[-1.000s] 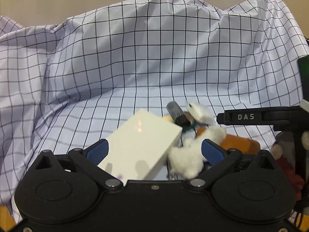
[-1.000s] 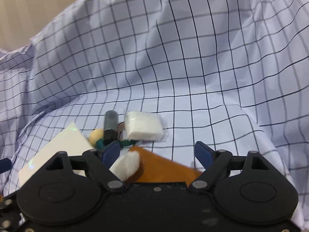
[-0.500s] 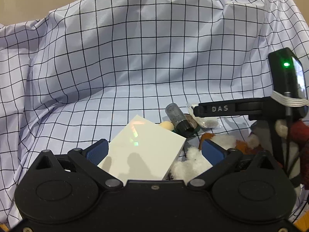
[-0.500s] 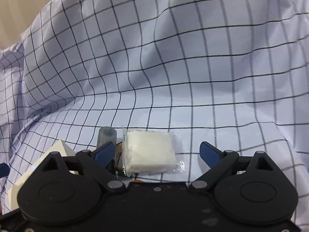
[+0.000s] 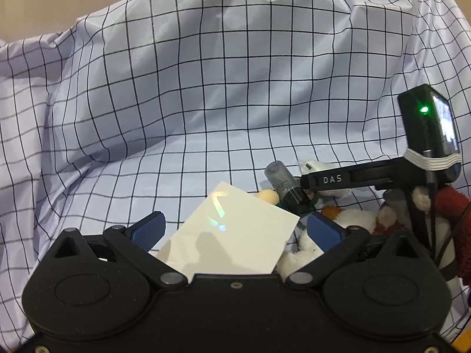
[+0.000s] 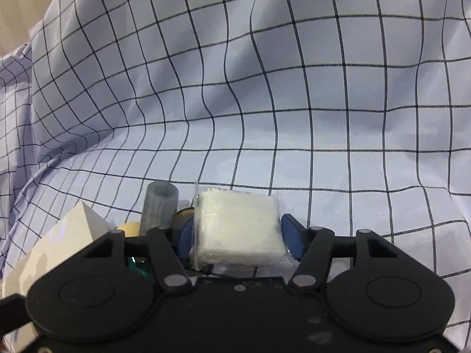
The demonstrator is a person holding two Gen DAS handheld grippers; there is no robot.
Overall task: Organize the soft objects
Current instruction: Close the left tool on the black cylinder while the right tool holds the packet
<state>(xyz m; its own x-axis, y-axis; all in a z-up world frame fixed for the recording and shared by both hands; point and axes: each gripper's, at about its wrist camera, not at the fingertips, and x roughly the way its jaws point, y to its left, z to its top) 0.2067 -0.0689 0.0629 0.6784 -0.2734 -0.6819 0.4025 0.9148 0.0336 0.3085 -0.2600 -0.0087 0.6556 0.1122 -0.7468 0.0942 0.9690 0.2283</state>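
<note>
My right gripper [image 6: 238,236]: jaws have just been closing; both blue pads now press the sides of the wrapped white pad [image 6: 237,229], so I'm grasping it.
Wrapped white pad: low on the checked cloth [image 6: 265,103], just right of the grey tube [image 6: 159,206].
My left gripper [image 5: 235,231]: spread wide, gripping nothing; the white card [image 5: 232,241] lies between its 2 fingers.
White fluff [image 5: 297,253]: beside the card's right edge.
</note>
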